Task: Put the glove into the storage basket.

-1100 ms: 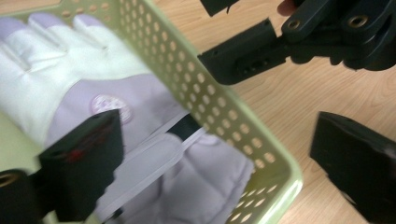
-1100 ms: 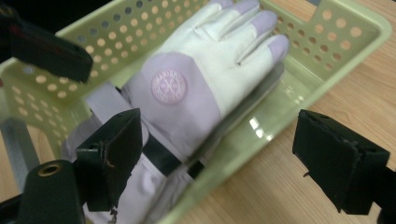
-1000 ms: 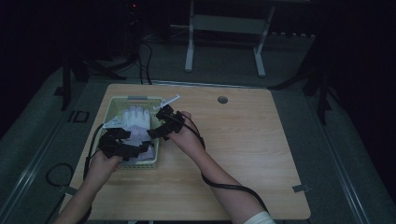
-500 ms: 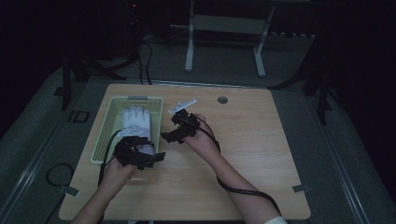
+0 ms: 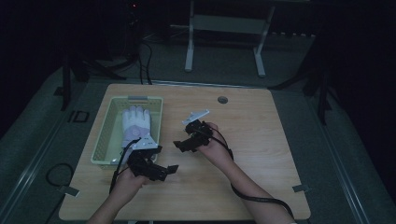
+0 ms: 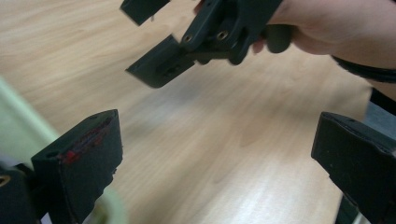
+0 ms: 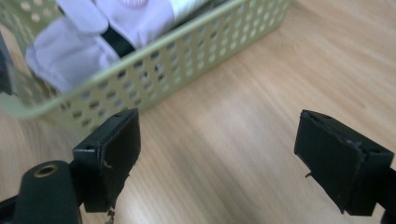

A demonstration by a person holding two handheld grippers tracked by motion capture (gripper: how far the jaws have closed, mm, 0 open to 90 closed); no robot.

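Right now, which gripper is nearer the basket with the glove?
The left gripper, beside the green basket's near right corner. The right gripper hangs farther out over bare table.

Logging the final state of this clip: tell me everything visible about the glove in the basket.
The white fabric glove with pale lilac patches lies flat, fingers spread and pointing toward the table's far edge, inside the light green perforated plastic basket at the table's left. In the right gripper view its lilac fingers and a dark strip show above and through the basket wall. It rests on the basket floor; no hand-held gripper touches it.
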